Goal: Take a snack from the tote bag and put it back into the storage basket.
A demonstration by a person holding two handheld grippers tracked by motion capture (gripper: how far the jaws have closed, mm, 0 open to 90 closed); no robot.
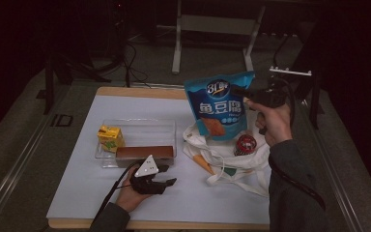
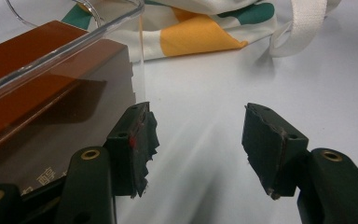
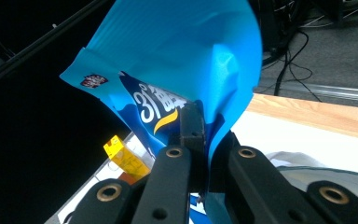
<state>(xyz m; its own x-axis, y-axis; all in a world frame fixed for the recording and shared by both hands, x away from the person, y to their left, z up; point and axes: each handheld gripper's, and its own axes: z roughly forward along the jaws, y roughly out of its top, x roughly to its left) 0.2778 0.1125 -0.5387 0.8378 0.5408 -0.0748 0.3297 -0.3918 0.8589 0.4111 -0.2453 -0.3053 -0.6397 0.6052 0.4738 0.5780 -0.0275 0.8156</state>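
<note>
The glossy blue foil snack pouch (image 1: 220, 104), upper centre of the high view, carries a white "31" logo above large white Chinese characters, probably "鱼豆腐". In the right gripper view, centre, the same pouch (image 3: 177, 70) shows "31". Gold characters at lower left of the left gripper view, on the long brown box (image 2: 37, 116), are too cut off to read.

Overhead forward-down; two close finger-level cameras, shared table (image 1: 174, 203).

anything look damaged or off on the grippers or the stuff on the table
The left gripper has frayed, ragged dark pads, torn along their edges. The white cloth tote bag lies crumpled. The blue snack pouch looks intact.
</note>
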